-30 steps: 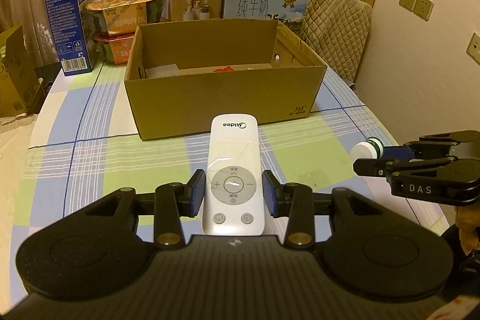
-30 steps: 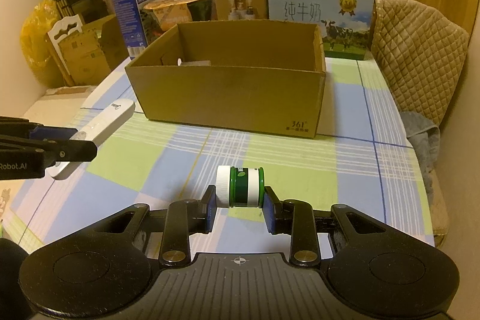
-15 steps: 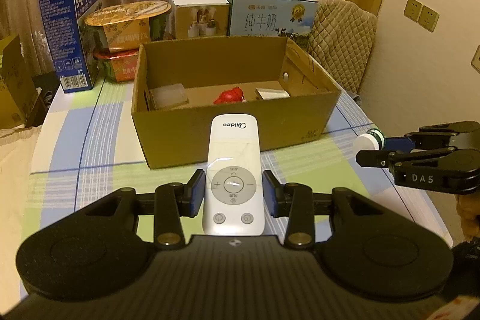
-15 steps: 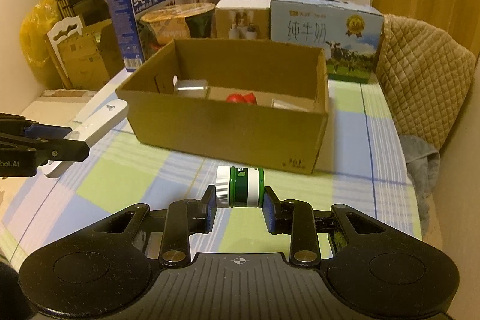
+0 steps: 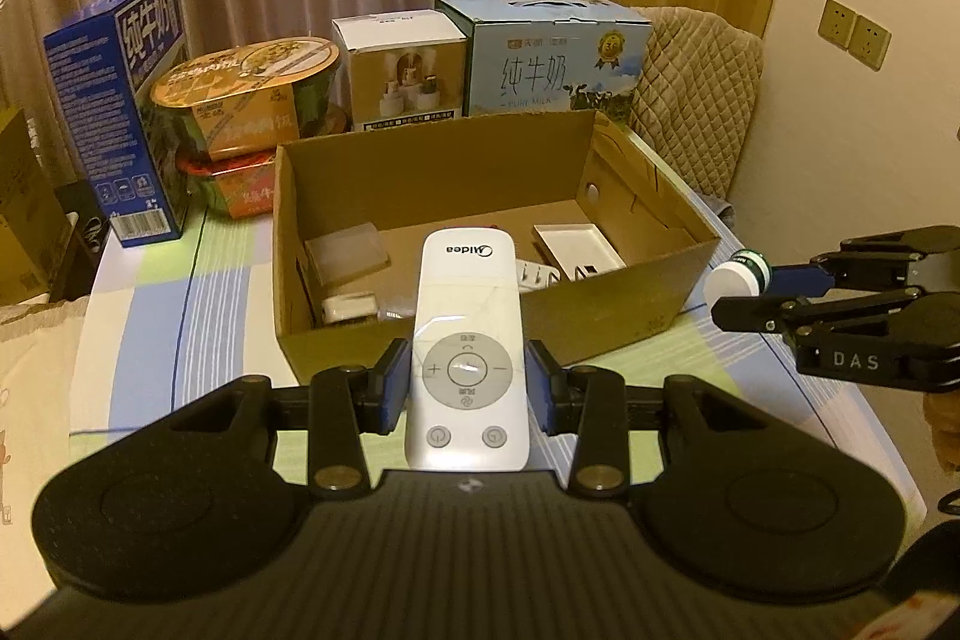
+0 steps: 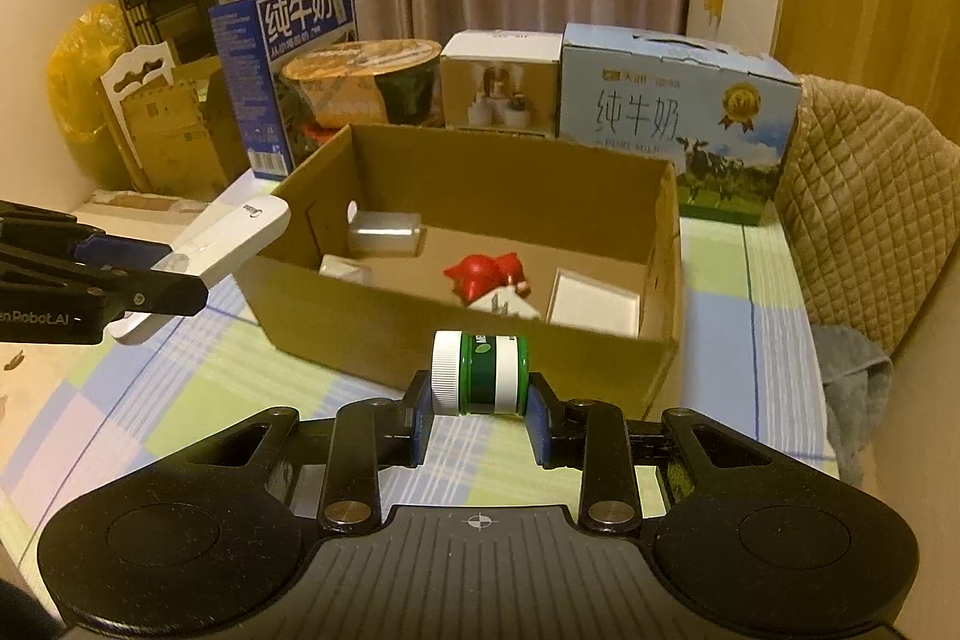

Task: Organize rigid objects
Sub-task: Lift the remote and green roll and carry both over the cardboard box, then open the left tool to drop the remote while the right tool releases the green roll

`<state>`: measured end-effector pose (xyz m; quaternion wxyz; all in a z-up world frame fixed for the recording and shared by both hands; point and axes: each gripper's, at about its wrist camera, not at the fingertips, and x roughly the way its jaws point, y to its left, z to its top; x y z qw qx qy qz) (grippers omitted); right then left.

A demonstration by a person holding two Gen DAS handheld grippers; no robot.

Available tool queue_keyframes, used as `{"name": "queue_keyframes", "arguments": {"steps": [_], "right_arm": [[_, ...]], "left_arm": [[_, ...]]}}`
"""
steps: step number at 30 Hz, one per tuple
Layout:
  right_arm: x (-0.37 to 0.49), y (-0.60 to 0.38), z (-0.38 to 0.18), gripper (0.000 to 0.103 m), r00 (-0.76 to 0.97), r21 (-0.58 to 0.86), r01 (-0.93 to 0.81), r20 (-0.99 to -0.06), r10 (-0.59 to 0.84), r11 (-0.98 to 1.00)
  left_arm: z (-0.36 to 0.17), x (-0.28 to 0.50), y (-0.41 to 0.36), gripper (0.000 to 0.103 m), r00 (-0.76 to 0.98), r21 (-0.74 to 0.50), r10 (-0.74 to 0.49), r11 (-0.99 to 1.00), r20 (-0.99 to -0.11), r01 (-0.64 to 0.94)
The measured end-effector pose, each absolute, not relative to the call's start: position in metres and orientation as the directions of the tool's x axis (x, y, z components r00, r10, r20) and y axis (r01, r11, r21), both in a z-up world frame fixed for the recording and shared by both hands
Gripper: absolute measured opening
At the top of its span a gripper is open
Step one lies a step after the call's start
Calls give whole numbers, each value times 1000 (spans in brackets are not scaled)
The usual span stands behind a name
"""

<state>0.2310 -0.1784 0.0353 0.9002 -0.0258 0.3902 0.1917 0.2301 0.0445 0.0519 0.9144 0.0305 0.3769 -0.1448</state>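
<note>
Your left gripper (image 5: 468, 388) is closed on the white remote (image 5: 467, 352): its blue pads (image 5: 395, 385) press the two long edges at the level of the round button ring, and the remote points forward, face up, its far end reaching over the near wall of the cardboard box (image 5: 606, 307). Your right gripper (image 6: 479, 409) is closed on the small green jar (image 6: 481, 372), held on its side with the white cap to the left, one pad on the cap end and one on the base. The jar hangs in front of the near wall of the box, not yet over the opening.

Inside the box you can see a clear plastic case (image 6: 385, 232) at the back left, a small white block (image 6: 343, 269) in front of it, a red toy (image 6: 487, 273) in the middle, a white plug (image 5: 536, 274) beside it, and a shallow white tray (image 6: 594, 307) at the right. Behind the box stand two milk cartons (image 6: 672, 118), noodle bowls (image 6: 366, 79) and a small white carton (image 6: 498, 82), on the checked tablecloth (image 6: 744, 394).

Judged progress: several items are already boxed; the remote and the jar remain, both lifted and close to the box. No other loose item shows on the cloth in front, so these two placements look like the last steps.
</note>
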Motion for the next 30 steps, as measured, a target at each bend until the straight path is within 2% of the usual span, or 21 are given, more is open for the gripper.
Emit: {"name": "queue_keyframes", "arguments": {"steps": [14,30], "right_arm": [[307,-184,44,28,642,106,-323,-705,300,940],[351,-187,4,28,591,136,-270,-758,276,953]], "left_arm": [[51,307,45,35,664,-24,-220,956,-715,292],[10,353,26,35,607,-4,-191,955,-771,295]]}}
